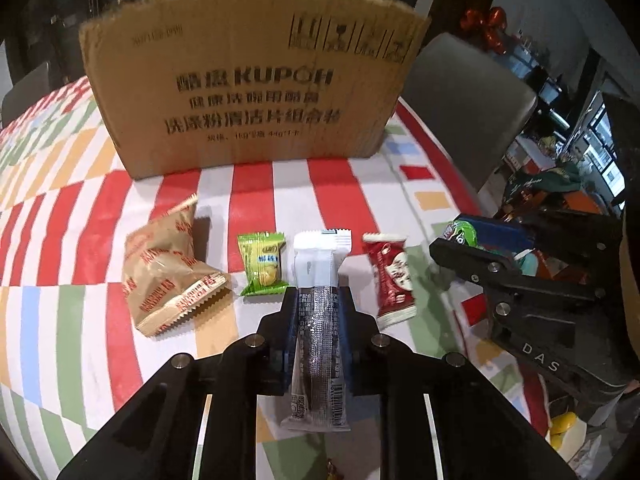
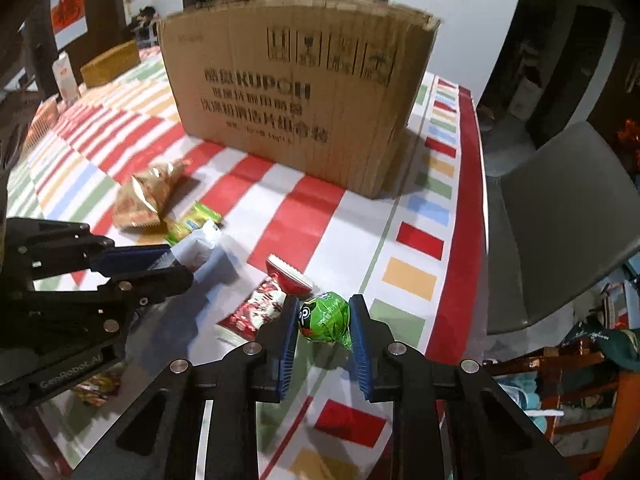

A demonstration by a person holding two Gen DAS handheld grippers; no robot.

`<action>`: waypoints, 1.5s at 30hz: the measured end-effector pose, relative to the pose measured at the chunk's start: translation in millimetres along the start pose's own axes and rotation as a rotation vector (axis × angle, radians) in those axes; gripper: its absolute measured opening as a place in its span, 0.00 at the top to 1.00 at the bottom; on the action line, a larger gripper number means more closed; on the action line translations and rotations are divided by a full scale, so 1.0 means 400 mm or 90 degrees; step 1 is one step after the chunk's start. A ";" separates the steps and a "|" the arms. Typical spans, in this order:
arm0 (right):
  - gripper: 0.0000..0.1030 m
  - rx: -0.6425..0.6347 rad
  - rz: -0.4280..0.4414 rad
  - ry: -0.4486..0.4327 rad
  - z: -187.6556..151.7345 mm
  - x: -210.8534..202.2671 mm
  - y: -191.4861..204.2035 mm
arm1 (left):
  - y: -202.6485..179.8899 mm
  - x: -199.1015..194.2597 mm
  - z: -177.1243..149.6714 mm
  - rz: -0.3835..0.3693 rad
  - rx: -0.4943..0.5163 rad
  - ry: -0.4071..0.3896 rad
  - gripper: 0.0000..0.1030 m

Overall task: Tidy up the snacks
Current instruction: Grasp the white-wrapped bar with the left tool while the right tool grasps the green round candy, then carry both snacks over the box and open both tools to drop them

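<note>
Left gripper (image 1: 318,304): matte black angular linkage arms with round silver pivot screws, ribbed blue pads (image 1: 289,320) lining the fingers, white slots along the lower arms, "GenRoboL.AI" lettering in pale print on the housing. Right gripper (image 2: 325,318): same black frame, silver screws, blue ridged pads (image 2: 362,334), pale "DAS" lettering on the side.

Cardboard box (image 1: 248,80) at table's (image 1: 280,184) rear, snack packets (image 1: 264,264) rowed before it, chair (image 1: 468,108) apparently right
</note>
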State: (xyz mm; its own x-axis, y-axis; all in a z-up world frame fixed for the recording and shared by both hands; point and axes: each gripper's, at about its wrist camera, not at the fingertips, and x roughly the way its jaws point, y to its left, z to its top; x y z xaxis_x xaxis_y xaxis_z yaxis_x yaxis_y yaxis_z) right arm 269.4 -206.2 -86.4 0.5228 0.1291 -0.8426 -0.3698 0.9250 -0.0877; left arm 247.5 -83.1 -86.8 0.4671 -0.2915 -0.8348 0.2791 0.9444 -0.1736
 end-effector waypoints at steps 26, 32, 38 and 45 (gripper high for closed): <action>0.74 0.059 0.021 -0.165 0.119 -0.225 0.055 | 0.026 -0.285 0.125 0.017 0.028 -0.194 0.81; 0.74 0.059 0.023 -0.204 0.178 -0.262 0.063 | 0.039 -0.330 0.177 0.033 0.040 -0.233 0.81; 0.74 0.074 0.036 -0.218 0.246 -0.265 0.050 | 0.069 -0.353 0.242 0.038 0.030 -0.253 0.81; 0.74 0.082 0.046 -0.231 0.343 -0.265 0.026 | 0.094 -0.358 0.333 0.055 0.041 -0.256 0.81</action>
State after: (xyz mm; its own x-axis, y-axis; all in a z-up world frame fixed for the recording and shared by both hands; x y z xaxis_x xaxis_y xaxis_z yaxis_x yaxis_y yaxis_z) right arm 315.5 -161.2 75.0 0.7455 0.2920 -0.5991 -0.3282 0.9432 0.0513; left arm 302.9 -26.2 95.7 0.7783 -0.2599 -0.5716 0.2708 0.9602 -0.0678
